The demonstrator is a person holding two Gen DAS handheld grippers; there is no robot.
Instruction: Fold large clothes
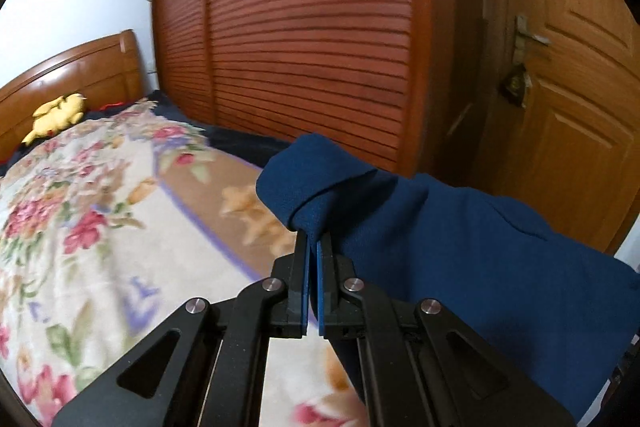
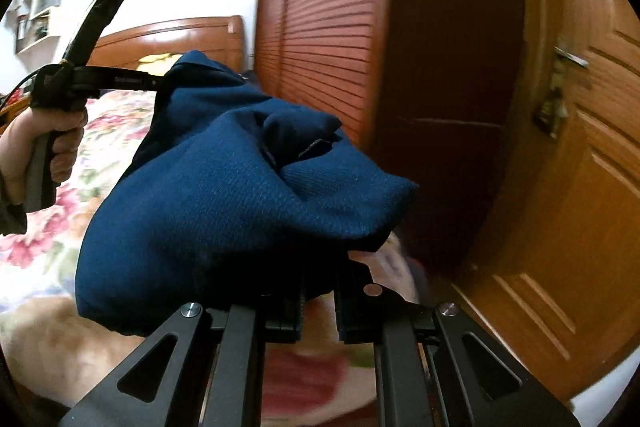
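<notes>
Dark blue knit garment (image 1: pixel 460 239), lifted clear of the floral bedspread (image 1: pixel 100 227) and strung between both tongs, in front of the slatted wardrobe (image 1: pixel 304 39) and the wooden door (image 1: pixel 568 99). Bunched and rolled at each held end, sagging heavily between; not yet laid flat or folded. Likely risks: a rolled edge sliding out of a narrow pinch under the weight of the hanging cloth; layers caught together at a grip, giving a crooked fold once laid down; loose fabric landing creased on the soft, uneven bedspread. Left tongs (image 1: pixel 313 241) closed almost fully, blue pads (image 1: pixel 306 279) clamped on a rolled fold of the garment at the tips. Right tongs (image 2: pixel 318 267) mostly buried under draped cloth; jaws a little apart at the base, fabric seemingly caught between, tips hidden, so grip judged rather than seen. Left hand (image 2: pixel 48 143) visible on its handle in the right view. Yellow plush toy (image 1: pixel 56 117) by the headboard (image 1: pixel 76 71), well apart.
</notes>
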